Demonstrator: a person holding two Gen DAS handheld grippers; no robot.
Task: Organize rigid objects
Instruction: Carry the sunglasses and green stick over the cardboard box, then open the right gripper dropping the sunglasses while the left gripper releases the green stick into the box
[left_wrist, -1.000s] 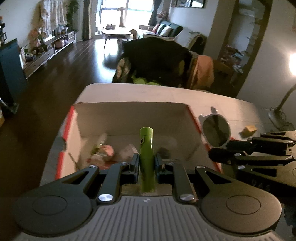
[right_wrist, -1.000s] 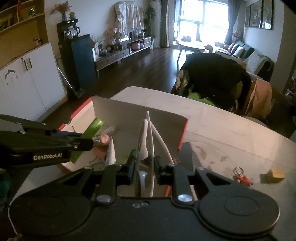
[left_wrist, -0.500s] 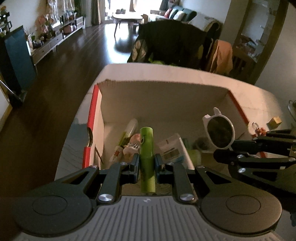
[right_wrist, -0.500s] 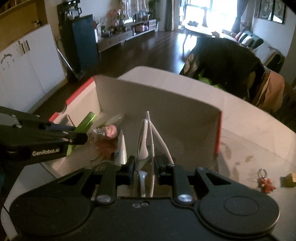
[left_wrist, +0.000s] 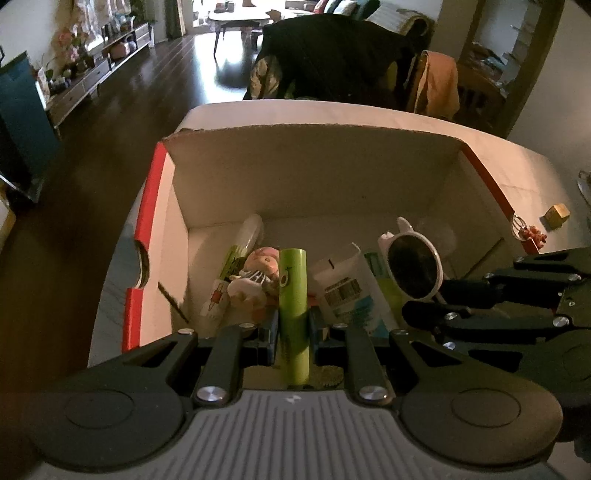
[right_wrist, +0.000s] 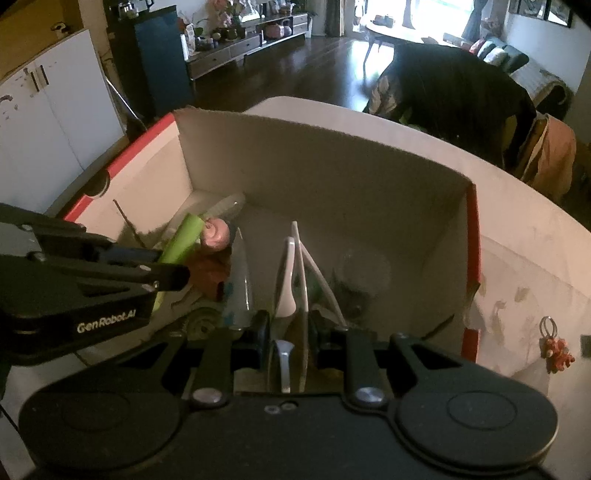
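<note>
Left wrist view: left gripper (left_wrist: 293, 328) closed on a green tube (left_wrist: 293, 302), held upright between the fingers above the open cardboard box (left_wrist: 314, 166). Box sits on the desk (left_wrist: 517, 173), reaching toward its left edge. Inside the box below the tube: a small doll (left_wrist: 258, 269), a white carton (left_wrist: 347, 291), a clear bottle (left_wrist: 249, 232). Right gripper (left_wrist: 424, 310) enters from the right, clamped on white sunglasses (left_wrist: 413, 267) over the right half of the box. On the desk right of the box: a red keychain (left_wrist: 530, 232) and a small yellow cube (left_wrist: 557, 216). Right wrist view: right gripper (right_wrist: 290, 328) closed on the sunglasses (right_wrist: 295, 273), frame edge-on between the fingers, over the box (right_wrist: 332, 162) interior. Left gripper (right_wrist: 162, 266) at left holds the green tube (right_wrist: 184, 240) tilted, beside the doll (right_wrist: 216, 232). Keychain (right_wrist: 556, 347) lies on the desk (right_wrist: 535, 258) outside the right box wall.
</note>
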